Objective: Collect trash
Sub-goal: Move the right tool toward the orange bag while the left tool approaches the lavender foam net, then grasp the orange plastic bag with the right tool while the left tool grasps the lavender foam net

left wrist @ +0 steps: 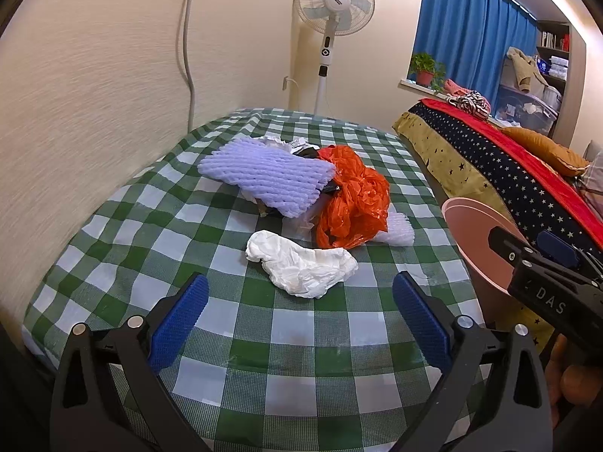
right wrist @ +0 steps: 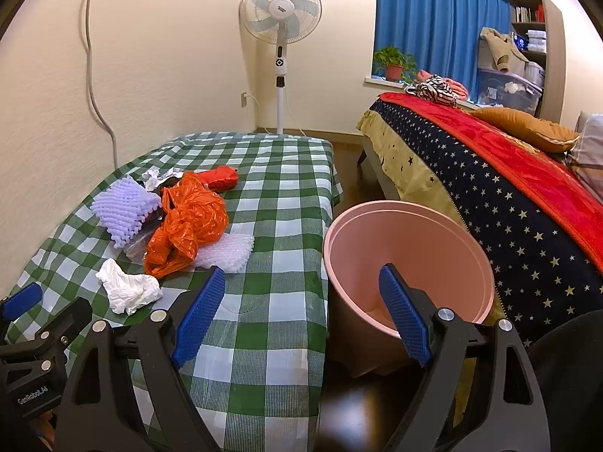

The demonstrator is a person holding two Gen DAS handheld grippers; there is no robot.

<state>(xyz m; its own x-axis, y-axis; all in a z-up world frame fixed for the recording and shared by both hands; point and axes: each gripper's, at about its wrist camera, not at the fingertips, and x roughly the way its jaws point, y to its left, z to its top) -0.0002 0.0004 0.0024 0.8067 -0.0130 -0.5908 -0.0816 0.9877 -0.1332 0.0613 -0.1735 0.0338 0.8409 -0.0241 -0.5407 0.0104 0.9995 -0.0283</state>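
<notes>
Both the left gripper (left wrist: 299,309) and right gripper (right wrist: 301,301) hang wide open, empty. Crumpled white tissue (left wrist: 301,263) lies nearest the tabletop's (left wrist: 301,358) front edge; behind it sit an orange plastic bag (left wrist: 354,196) and lilac foam netting (left wrist: 264,173). A pink bin (right wrist: 407,248) stands off the right edge.

White letters "DAS" stand on the black body of the right tool (left wrist: 527,248), seen at the right edge of the left wrist view; "GenRobot.AI" stands on the left tool (right wrist: 45,309) body, lower left of the right wrist view; the fan (right wrist: 280,9) hub label is unreadable.
</notes>
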